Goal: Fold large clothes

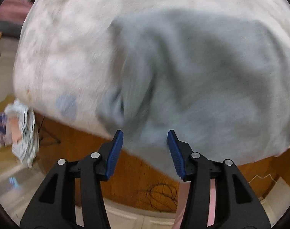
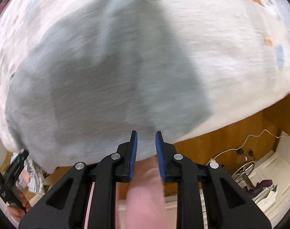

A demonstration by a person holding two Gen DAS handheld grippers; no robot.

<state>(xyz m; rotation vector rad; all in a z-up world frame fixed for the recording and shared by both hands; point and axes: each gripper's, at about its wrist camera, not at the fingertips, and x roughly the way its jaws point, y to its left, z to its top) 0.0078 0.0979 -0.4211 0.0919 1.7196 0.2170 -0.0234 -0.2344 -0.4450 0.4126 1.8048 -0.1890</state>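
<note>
Left wrist view shows the left gripper [image 1: 145, 133] with jaws well apart and nothing between them, hanging over the near edge of the grey garment [image 1: 202, 72] spread on the pale bedsheet [image 1: 59, 47]. In the right wrist view, the right gripper [image 2: 146, 135] stands narrowly parted, also empty. Blur hides the hem, so it is probably best to take both near corners evenly before folding away.

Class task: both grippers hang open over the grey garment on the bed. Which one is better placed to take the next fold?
Probably the left gripper: a bunched fold of the grey garment lies just ahead of it. The right gripper faces flat cloth.
</note>
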